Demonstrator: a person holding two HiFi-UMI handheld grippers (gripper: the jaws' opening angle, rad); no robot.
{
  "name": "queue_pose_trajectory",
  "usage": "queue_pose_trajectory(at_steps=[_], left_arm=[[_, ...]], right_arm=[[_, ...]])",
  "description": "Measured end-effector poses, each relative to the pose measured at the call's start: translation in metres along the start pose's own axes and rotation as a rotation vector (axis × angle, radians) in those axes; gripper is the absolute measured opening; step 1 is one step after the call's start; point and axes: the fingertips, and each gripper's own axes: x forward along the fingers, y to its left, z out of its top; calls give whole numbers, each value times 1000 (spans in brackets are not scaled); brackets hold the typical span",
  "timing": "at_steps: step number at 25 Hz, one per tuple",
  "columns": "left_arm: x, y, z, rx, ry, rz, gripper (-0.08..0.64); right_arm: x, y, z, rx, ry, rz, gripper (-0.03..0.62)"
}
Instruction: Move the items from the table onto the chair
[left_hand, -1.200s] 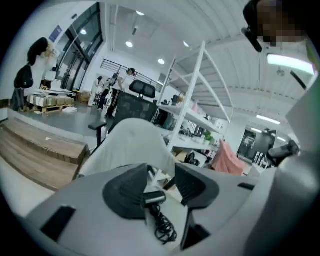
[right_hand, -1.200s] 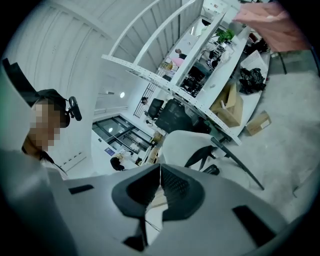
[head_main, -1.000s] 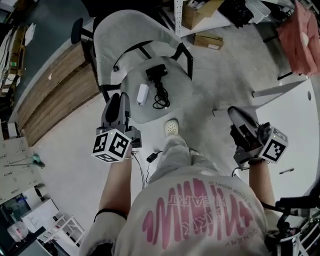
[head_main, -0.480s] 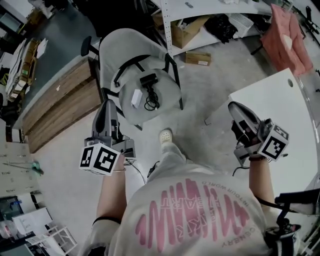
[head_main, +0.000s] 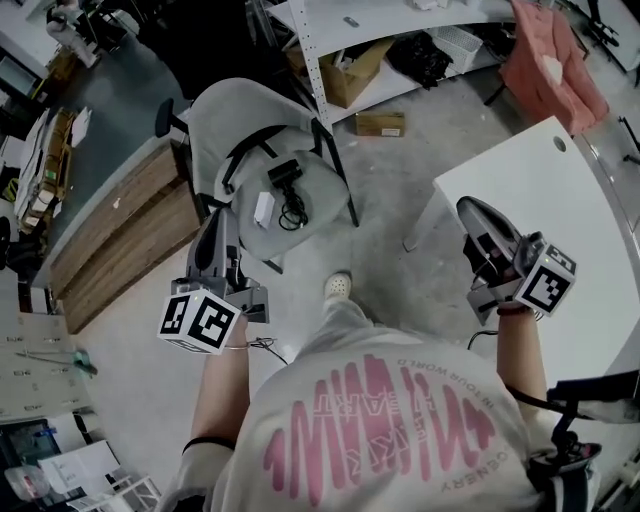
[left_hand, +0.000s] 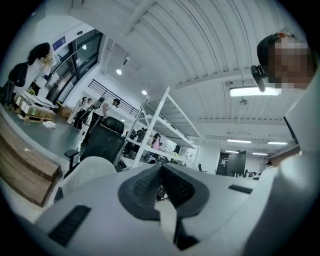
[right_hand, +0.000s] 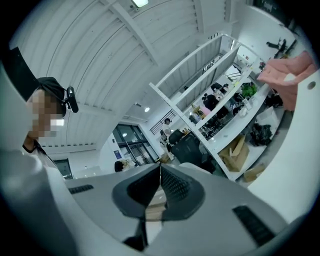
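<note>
The grey chair (head_main: 240, 120) stands at the upper left of the head view. On its seat lie a small white item (head_main: 263, 208) and a black item with a coiled cable (head_main: 288, 190). My left gripper (head_main: 222, 220) hangs just short of the seat's near edge, pointing at it, shut and holding nothing. In the left gripper view its pads (left_hand: 161, 167) meet, and the chair back (left_hand: 92, 170) shows beyond them. My right gripper (head_main: 472, 210) hovers over the near corner of the white table (head_main: 545, 190), also shut and empty (right_hand: 160, 167). No item shows on the visible part of the table.
A white shelf rack (head_main: 320, 40) with cardboard boxes (head_main: 350, 75) stands behind the chair, and a small box (head_main: 380, 123) lies on the floor. A wooden platform (head_main: 110, 235) runs along the left. A pink cloth (head_main: 550, 60) hangs at the top right. The person's shoe (head_main: 338, 286) is between chair and table.
The person has backed away from the chair and turned right, so the chair sits farther off and the white table has come into view. Both grippers moved along with that, staying empty.
</note>
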Motion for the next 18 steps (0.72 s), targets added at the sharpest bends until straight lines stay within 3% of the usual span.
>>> queue_pose_trajectory(at_steps=[4,7,10,12,14,16,18], left_arm=[[24,-21,-6,14,43,-77,10],[52,-53,-15,44,87,-163,9],[71,-72,-19,53,107,-215,10],[81,-85,-22,54,122,-257,10],[89,-102,-30,57,143,-308,11],[97,-122,-40,50,169,-356,11],[103,-139,-51,42,196,-396,11]], right_arm=[[-35,-20,16,-25,-71,-109,17],[-96,-41,34,-39,-151,-268,18],[-175,-75,48,-88,-217,-548,22],[-243,-95,45,-87,-244,-762,132],[-314,-111,27,-42,-235,-983,230],[-369,-125,-2,20,-188,-1182,239],[-394,-142,-32,111,-146,-1282,246]])
